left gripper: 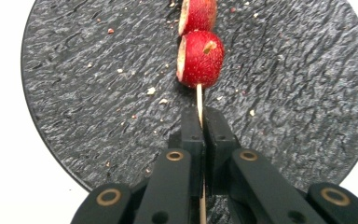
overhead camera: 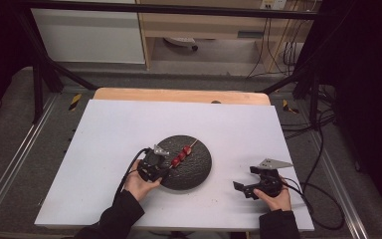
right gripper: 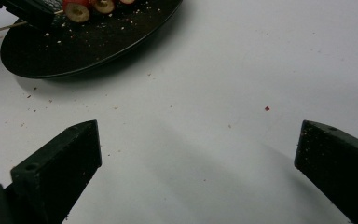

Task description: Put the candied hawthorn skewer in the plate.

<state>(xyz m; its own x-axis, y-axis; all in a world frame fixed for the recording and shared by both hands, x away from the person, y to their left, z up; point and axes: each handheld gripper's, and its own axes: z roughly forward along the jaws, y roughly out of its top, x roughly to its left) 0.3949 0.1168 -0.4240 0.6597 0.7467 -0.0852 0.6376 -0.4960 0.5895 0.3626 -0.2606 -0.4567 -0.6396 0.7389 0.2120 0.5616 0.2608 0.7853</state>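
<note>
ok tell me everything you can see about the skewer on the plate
The skewer is a thin, pale wooden stick threaded through red fruit pieces with pale cut faces. It lies across the dark round slate-like plate, which is speckled with crumbs. The left gripper is shut on its bare end, fingers pinching the stick just below the nearest fruit.

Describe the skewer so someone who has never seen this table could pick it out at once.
On the white table lies a round, dark, rough-surfaced plate, slightly right of the middle. Across it lies the skewer, a thin pale wooden stick whose near end is clamped in the left tool. It is the only stick there, threaded through red fruit pieces with pale cut faces.
</note>
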